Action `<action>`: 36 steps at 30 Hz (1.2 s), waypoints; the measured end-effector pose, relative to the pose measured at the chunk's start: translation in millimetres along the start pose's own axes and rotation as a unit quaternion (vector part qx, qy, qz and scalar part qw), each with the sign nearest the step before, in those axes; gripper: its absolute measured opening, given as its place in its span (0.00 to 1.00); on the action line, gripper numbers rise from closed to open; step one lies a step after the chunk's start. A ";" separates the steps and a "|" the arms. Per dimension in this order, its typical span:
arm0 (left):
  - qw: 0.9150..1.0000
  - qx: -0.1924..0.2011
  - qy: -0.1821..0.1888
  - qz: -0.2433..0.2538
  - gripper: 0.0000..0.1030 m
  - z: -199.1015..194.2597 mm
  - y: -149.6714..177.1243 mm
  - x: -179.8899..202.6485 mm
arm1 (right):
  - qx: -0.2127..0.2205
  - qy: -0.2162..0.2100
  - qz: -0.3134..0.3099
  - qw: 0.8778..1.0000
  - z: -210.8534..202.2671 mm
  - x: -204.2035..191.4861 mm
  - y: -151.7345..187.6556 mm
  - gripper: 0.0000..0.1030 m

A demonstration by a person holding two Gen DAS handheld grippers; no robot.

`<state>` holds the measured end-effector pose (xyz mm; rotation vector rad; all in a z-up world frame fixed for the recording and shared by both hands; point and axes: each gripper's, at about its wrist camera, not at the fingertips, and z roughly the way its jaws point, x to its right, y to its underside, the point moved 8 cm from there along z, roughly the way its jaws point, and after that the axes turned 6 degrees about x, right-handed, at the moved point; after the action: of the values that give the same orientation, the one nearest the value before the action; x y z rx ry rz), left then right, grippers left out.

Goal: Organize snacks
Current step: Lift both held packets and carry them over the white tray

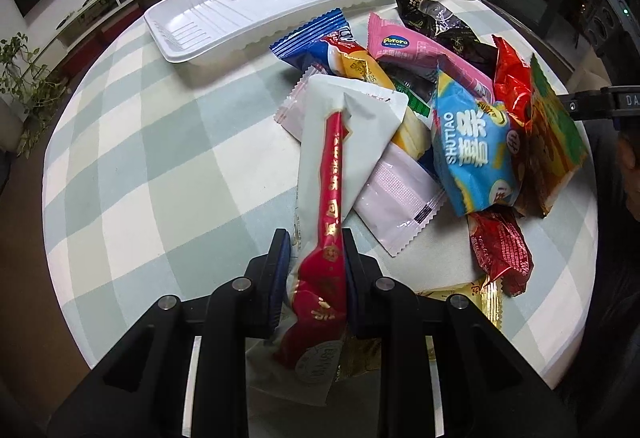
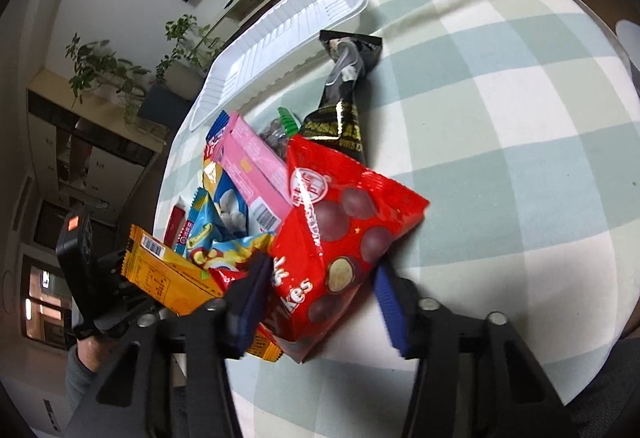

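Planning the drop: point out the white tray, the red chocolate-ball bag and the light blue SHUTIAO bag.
white tray [image 1: 224,4]: left wrist view, ribbed floor.
red chocolate-ball bag [image 2: 340,222]: right wrist view, front face.
light blue SHUTIAO bag [image 1: 468,146]: left wrist view, printed front.

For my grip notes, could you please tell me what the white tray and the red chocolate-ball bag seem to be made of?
White tray: probably thin moulded plastic, semi-gloss; its floor is ribbed and its rim fluted. Red chocolate-ball bag: apparently glossy plastic film; it creases and throws bright glare streaks.

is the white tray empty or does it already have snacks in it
Empty. In both wrist views the tray shows only its bare ribbed floor; the snacks are all piled on the tablecloth beside it.
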<state>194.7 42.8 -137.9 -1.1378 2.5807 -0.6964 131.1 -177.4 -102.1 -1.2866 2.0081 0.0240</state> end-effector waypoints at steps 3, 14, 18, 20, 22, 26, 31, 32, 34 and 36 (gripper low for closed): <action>1.000 -0.001 0.002 -0.001 0.22 0.1 0.3 0.8 | 0.003 -0.015 -0.003 1.000 -1.2 -2.2 0.0 0.36; 1.000 0.002 0.011 -0.029 0.22 -1.3 0.4 -2.3 | 0.039 -0.025 0.005 0.999 -24.4 4.7 -3.8 0.33; 0.999 0.008 0.014 -0.042 0.22 -4.0 1.0 -4.9 | 0.051 -0.033 0.010 0.998 -31.5 8.5 -7.9 0.33; 0.999 0.014 0.015 -0.050 0.20 -6.5 0.7 -6.8 | 0.054 -0.036 0.012 0.998 -34.3 11.1 -9.7 0.33; 0.998 0.015 0.013 -0.055 0.19 -8.0 1.3 -8.4 | 0.058 -0.039 0.013 0.997 -35.1 12.1 -10.8 0.33; 0.999 0.003 0.005 -0.044 0.19 -6.7 4.4 -6.7 | 0.057 -0.036 0.010 0.998 -34.5 13.8 -9.5 0.33; 0.999 -0.008 -0.003 -0.032 0.18 -5.4 3.2 -3.1 | 0.060 -0.036 0.005 0.998 -35.5 13.5 -8.1 0.33; 0.999 -0.010 -0.004 -0.032 0.18 -5.0 3.9 -3.0 | 0.061 -0.035 0.000 0.997 -36.0 13.1 -8.3 0.33; 1.000 -0.015 -0.014 -0.023 0.17 -4.4 3.8 -2.1 | 0.062 -0.032 -0.008 0.998 -38.0 11.0 -8.3 0.33; 0.999 -0.020 -0.028 -0.010 0.17 -3.8 3.9 -0.5 | 0.059 -0.025 -0.024 0.998 -37.3 9.7 -7.3 0.33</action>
<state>191.0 46.7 -136.6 -1.1785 2.5510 -0.6112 113.6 -203.0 -78.1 -1.2457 1.9062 -0.0830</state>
